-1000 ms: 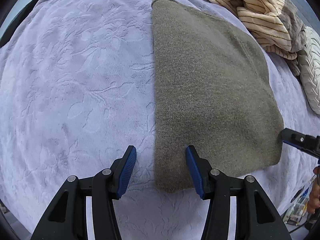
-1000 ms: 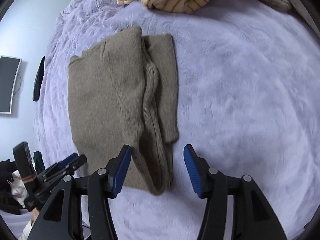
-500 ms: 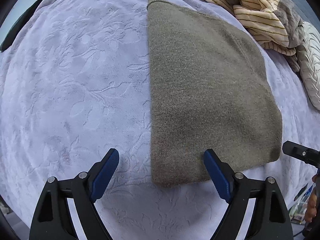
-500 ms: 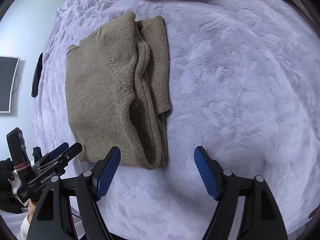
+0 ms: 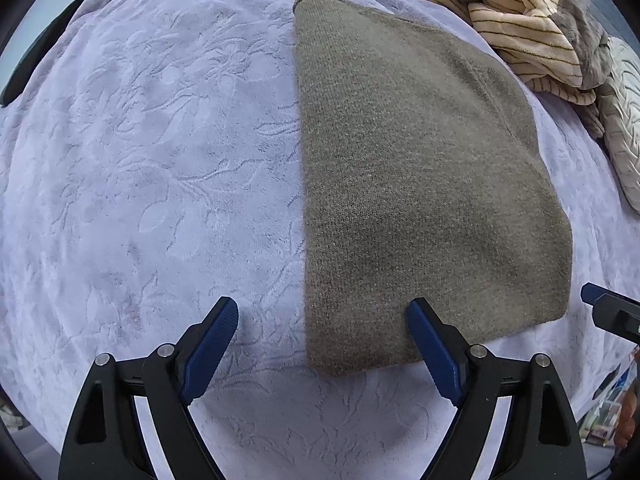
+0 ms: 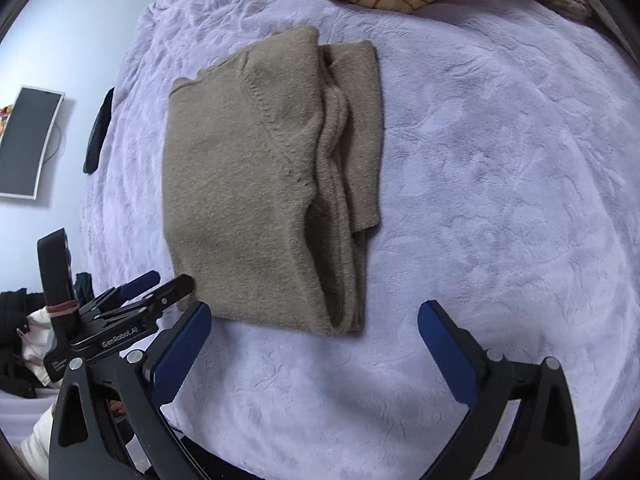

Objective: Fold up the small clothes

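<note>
An olive-brown knit sweater (image 5: pixel 420 168) lies folded flat on the lavender blanket (image 5: pixel 160 160). My left gripper (image 5: pixel 322 306) points straight down over its near left corner. It stands open, and the corner lies loose between the blue pads (image 5: pixel 432 348). In the right wrist view the sweater (image 6: pixel 248 184) shows its layered folded edge on the right side. My right gripper (image 6: pixel 315 308) hovers just short of that near edge; its jaws are opening wide and grip nothing. The left gripper (image 6: pixel 140 292) also shows there at the lower left.
A cream striped garment (image 5: pixel 520 28) is heaped with a grey fuzzy one (image 5: pixel 580 28) at the far end of the bed. A white ribbed cushion (image 5: pixel 624 140) lies at the right. A dark flat object (image 6: pixel 98 132) rests at the blanket's left edge, and a screen (image 6: pixel 28 140) hangs on the wall.
Both grippers have spread their jaws much wider. The sweater edges that lay between the pads a second ago now rest flat on the blanket, and the right gripper has drawn back a little.
</note>
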`<state>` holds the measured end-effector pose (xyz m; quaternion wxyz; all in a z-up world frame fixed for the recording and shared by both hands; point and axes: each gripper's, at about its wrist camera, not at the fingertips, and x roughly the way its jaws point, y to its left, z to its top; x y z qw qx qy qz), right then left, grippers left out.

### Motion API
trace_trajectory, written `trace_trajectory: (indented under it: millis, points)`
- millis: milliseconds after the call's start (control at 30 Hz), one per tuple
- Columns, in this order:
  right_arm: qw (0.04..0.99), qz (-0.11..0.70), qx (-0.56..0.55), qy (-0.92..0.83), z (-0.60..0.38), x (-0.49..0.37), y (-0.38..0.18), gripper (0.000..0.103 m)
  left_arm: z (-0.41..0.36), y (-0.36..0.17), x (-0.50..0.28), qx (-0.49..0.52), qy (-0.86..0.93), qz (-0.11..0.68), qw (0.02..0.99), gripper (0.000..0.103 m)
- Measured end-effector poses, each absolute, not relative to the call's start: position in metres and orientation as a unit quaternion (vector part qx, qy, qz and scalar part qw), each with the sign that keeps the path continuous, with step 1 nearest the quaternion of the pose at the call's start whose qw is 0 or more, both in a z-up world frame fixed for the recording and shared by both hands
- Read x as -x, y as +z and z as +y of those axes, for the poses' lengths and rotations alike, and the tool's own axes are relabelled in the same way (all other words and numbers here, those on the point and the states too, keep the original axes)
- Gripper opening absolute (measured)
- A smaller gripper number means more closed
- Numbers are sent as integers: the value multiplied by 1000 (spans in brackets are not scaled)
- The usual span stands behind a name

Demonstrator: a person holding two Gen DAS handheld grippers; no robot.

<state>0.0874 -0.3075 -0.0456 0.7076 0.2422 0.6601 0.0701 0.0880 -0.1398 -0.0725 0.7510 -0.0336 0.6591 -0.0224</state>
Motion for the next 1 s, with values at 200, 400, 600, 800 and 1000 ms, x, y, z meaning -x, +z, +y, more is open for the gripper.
trace_trajectory:
  millis: [200, 400, 600, 800, 1000]
  points:
    - [699, 674, -226, 73, -303, -91, -50, 103, -136, -77, -92, 41, -32, 665, 745, 87]
    - [692, 678, -239, 63, -310, -90, -56, 103, -128, -82, -100, 55, -36, 669, 741, 87]
    - [692, 680, -235, 58, -317, -92, -59, 103, -112, -85, -111, 69, -39, 668, 739, 87]
    - [695, 679, -230, 56, -325, -102, -61, 103, -89, -85, -127, 117, -68, 656, 742, 87]
    - [705, 668, -229, 72, -335, -122, -62, 103, -69, -83, -147, 173, -138, 631, 743, 87]
